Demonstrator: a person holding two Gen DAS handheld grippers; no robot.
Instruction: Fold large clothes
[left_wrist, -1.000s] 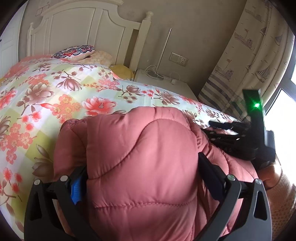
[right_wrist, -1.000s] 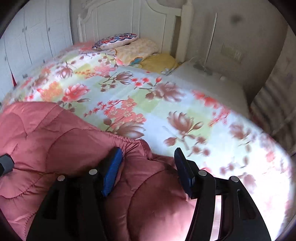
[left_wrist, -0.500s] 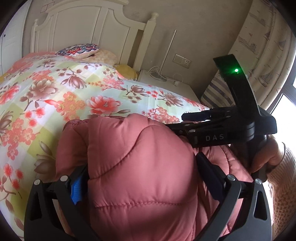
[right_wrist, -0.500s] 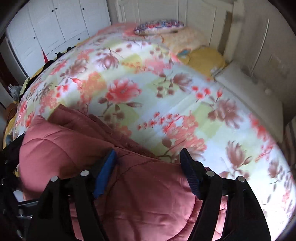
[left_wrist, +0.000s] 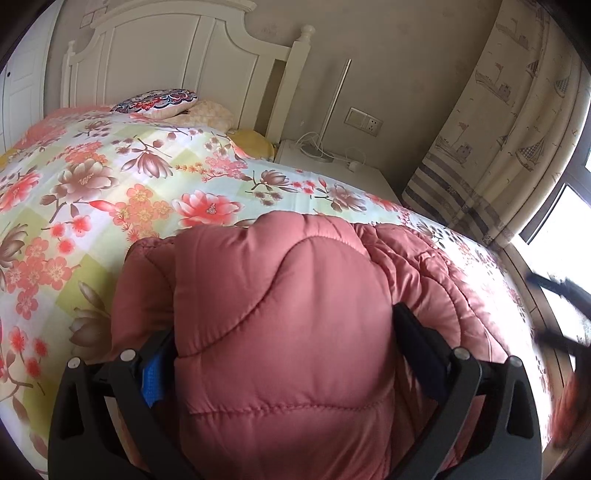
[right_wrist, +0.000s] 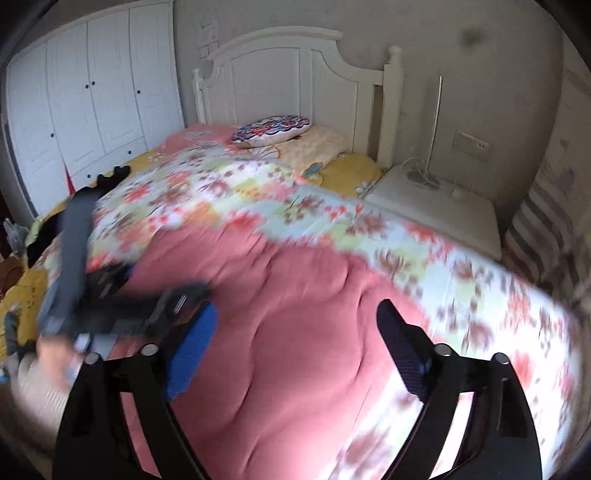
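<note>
Pink puffy padded coat (left_wrist: 280, 332) fills the jaws of the left gripper (left_wrist: 284, 354), which pinch a thick fold of it. The right gripper (right_wrist: 295, 350) hangs above the coat with jaws spread wide, holding nothing. The coat lies on the flowery bed quilt (left_wrist: 110, 192), near the foot of the bed. To fold well, I think the free gripper should grab the far edge and both should lift evenly.

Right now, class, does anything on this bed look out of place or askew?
Yes: dark clothes lie loose at the bed's far edge by the wardrobe, and the pink padded coat sits bunched, not flat.
</note>
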